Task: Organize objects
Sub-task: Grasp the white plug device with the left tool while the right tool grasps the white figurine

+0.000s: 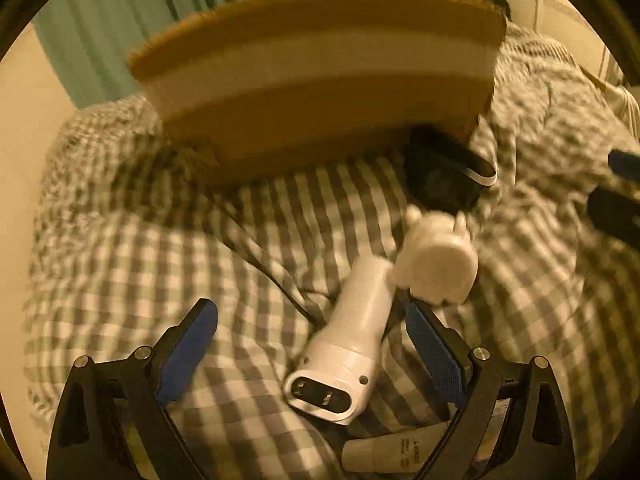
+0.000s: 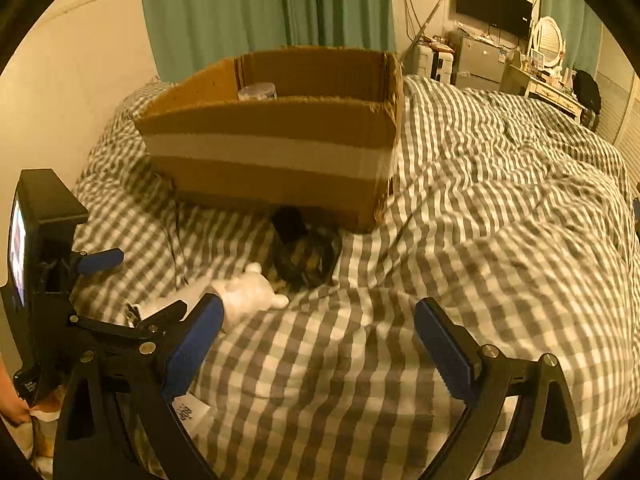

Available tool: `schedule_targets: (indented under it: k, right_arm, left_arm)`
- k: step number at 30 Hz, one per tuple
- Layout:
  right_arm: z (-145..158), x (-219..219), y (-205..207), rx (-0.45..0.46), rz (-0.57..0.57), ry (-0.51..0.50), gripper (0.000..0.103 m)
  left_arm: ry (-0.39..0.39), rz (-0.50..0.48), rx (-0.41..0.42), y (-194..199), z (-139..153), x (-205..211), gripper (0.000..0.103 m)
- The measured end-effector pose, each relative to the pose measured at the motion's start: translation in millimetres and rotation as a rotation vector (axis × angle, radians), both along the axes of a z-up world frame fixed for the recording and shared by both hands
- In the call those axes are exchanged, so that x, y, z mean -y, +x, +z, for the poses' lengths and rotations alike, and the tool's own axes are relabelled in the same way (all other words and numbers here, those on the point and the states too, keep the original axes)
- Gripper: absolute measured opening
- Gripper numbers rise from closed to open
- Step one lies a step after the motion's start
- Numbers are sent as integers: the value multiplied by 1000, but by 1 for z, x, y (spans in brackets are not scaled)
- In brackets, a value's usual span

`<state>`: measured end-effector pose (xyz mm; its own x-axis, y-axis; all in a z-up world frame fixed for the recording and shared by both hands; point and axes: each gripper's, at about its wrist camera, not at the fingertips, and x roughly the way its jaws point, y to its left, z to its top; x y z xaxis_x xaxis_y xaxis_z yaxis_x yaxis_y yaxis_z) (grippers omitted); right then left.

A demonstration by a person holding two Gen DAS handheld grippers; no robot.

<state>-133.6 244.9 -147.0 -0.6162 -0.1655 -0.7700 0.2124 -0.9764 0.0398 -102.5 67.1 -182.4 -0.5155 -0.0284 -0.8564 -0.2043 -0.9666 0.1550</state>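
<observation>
Lying on the checked bed cover (image 2: 460, 208), the white handheld device (image 1: 352, 340) runs its long axis from its socket end near the camera up toward the white figurine (image 1: 440, 264) at its far tip. It sits between the wide-spread fingers of the left gripper (image 1: 312, 332), nearer the right-hand pad, untouched. The right gripper (image 2: 320, 328), fingers also wide and empty, hangs farther off, the device off to its left. Behind both stands the cardboard box (image 2: 272, 152), probably the destination.
</observation>
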Motion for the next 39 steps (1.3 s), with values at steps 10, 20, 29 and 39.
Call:
schedule_targets:
  k: [10,20,29,39]
  right_arm:
    - [-6,-10,0,15,-11,-54,96]
    - [-4,-1,6,11,16,-56,96]
    - [-30,54,-24,106,100,-32,96]
    - [-90,91,-66,249,125,4,90]
  left_arm:
    - [68,-23,163,-10,-29,-5,46]
    - [231,43,36,-6,32,29,45]
    - [112,83,-93,-15,59,64,45]
    - [183,115,-67,-18,39,85,45]
